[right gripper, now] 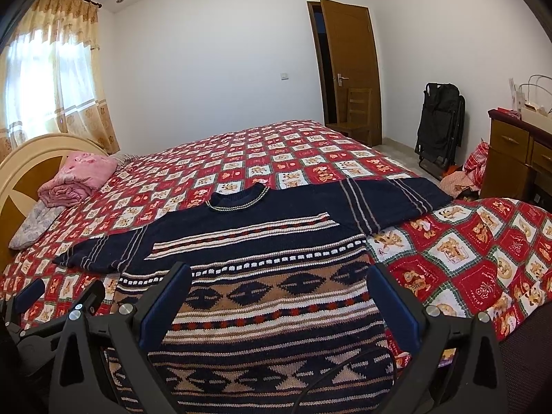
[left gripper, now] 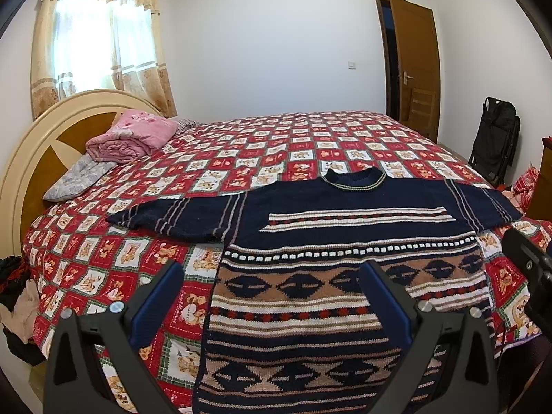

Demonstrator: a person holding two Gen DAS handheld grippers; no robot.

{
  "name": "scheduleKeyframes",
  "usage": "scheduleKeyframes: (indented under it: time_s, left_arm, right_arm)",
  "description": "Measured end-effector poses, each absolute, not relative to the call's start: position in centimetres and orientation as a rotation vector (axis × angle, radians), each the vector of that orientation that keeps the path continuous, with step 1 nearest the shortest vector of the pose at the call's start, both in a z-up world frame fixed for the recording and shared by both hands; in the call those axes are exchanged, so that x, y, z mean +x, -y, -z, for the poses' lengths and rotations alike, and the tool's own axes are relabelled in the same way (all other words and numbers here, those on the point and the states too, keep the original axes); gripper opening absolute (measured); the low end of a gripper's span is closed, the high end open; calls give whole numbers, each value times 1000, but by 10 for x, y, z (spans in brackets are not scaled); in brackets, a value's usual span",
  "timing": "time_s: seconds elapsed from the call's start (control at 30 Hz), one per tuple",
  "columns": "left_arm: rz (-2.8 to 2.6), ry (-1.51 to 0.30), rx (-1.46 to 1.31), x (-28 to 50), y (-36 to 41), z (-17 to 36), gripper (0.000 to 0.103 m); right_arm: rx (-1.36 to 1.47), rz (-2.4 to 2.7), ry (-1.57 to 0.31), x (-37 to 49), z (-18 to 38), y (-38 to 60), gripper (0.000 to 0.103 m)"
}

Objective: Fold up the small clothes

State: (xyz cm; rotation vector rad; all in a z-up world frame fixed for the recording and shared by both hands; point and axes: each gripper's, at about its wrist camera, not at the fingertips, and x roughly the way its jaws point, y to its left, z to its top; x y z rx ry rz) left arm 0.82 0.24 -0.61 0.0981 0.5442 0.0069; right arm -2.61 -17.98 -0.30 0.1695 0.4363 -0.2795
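Both tools, your left tool (left gripper: 272,293) and right tool (right gripper: 279,296), hover open over the sweater (left gripper: 345,241) lying flat mid-frame on the bed (left gripper: 241,145), so pinch each bottom hem corner evenly.

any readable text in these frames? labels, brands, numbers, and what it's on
None that can be read.
Bedspread: the red squares carry small white lettering, too blurred to read.
Sweater: knit pattern only, no label in view.
Paper bag on the dresser: no print that can be made out.
Left gripper and right gripper: no markings in view.
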Motion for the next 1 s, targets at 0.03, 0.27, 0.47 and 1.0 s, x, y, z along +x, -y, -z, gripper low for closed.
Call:
scheduleKeyframes:
  time_s: [0.03,0.27,0.47,1.0]
  left_arm:
    - [-5,-545,97,9,-3,6,103]
    - [15,-554,88,18,-8,10,103]
    - [55,-612,35,40,-28,21,103]
    - [-319,-745,-164,185,-234,43,103]
  right_arm:
    - [170,280,-435,-26,4,180,102]
    - [166,283,-430,-26,3,180,102]
    - [160,297,-428,-19,6,188,102]
    - [75,202,-560,101,13,160,102]
